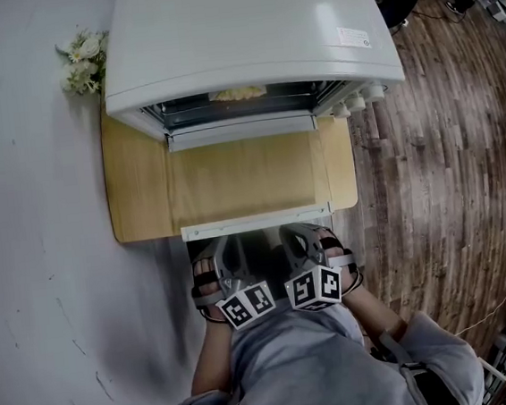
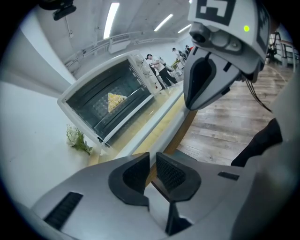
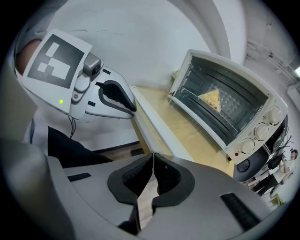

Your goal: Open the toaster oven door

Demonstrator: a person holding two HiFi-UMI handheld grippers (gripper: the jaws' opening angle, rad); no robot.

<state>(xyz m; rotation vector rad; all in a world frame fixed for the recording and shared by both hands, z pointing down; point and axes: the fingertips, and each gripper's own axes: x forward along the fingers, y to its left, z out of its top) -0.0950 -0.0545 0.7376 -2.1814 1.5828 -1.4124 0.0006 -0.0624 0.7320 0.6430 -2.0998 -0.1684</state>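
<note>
Now, yellow wedge (image 1: 238, 93) inside toaster oven (image 1: 244, 27)

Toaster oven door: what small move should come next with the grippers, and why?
Probably just draw both grippers back toward you. The toaster oven door is already folded down flat over the wooden board. The left gripper has its jaws slightly apart and empty, the right gripper is shut on nothing, both short of the door's edge.

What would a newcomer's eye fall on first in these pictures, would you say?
The white toaster oven stands open, its glass door lying flat over a pale wooden board. A yellow triangular wedge of food lies inside. A small bunch of white flowers sits beside its left corner.
</note>
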